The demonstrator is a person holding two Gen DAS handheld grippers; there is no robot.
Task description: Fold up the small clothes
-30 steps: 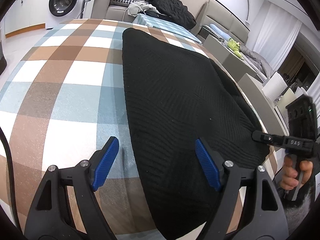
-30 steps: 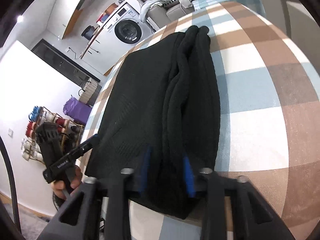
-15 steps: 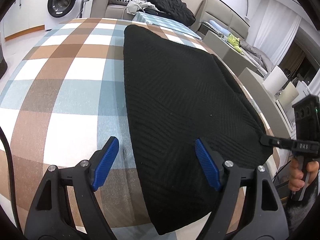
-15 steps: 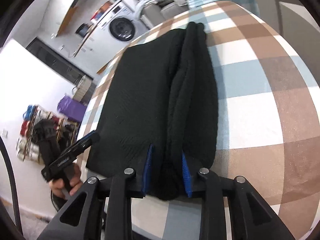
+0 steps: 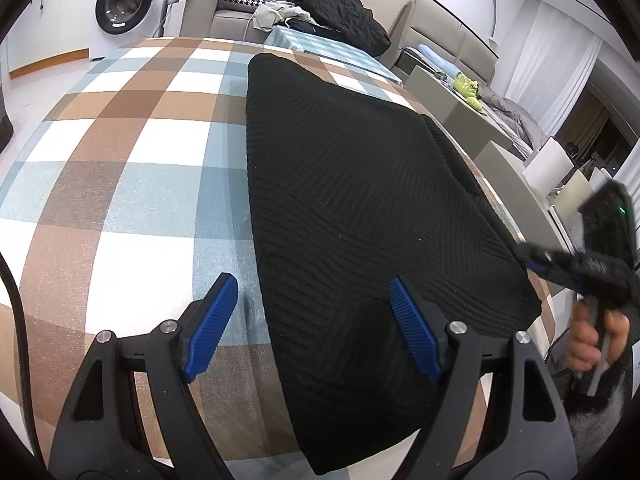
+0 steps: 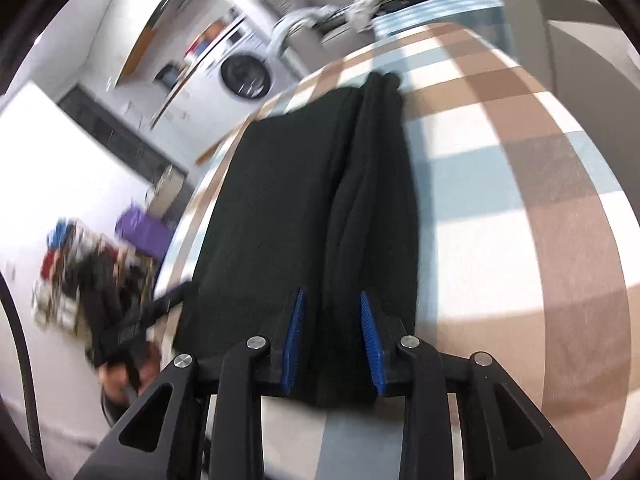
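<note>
Checked cloth in brown, blue and white (image 5: 120, 200) is spread over the table, and a washing machine (image 5: 124, 0) and a sofa heaped with clothes (image 5: 320, 8) are seen behind it in the left wrist view. On the cloth a black knitted garment (image 5: 352, 216) is laid flat, running from the far side down to the near edge. The left gripper (image 5: 312, 316) is held with its blue pads wide apart over the garment's near left edge, nothing being pressed between them. At the right edge the right gripper (image 5: 536, 260) is seen at the garment's border, held by a hand (image 5: 592, 340). In the right wrist view (blurred) the garment (image 6: 280, 220) is seen with a thick fold (image 6: 372, 200) along its right side. The right gripper (image 6: 332, 332) is set astride that fold's near end; its jaws have just been opening, stand narrowly apart, and whether the pads still press the fold cannot be told.
</note>
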